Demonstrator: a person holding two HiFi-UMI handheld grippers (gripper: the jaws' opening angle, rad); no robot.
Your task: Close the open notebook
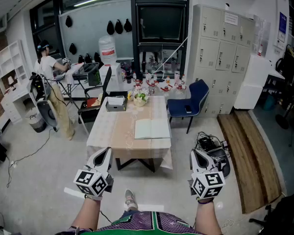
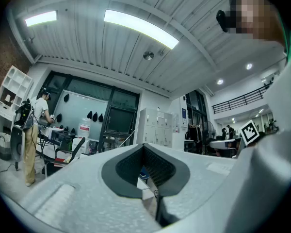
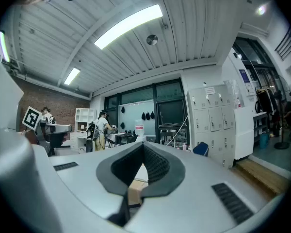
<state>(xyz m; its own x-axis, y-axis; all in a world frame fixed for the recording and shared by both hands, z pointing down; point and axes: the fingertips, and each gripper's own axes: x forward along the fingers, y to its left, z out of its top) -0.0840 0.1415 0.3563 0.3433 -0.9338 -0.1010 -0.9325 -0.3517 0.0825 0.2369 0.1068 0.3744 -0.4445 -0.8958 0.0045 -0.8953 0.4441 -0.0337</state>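
Two grippers, both clenched on nothing: left gripper (image 1: 106,152) and right gripper (image 1: 194,153), jaws tip to tip, held low before us, well short of the table (image 1: 115,129).

One notebook (image 1: 152,129), lying open and flat near the table's front right, untouched.

Step in hand, we judge: the approach. Next move calls for stepping closer, then catching one outer page edge and folding it across.

1. Open white paper notebook (image 1: 152,129) sits on the long cloth-covered table (image 1: 118,131), near-right part.
2. Blue padded chair (image 1: 188,104) is just right of the table, black office chair (image 1: 95,102) on its left.
3. Grey metal lockers (image 1: 220,53) stand behind the blue chair.
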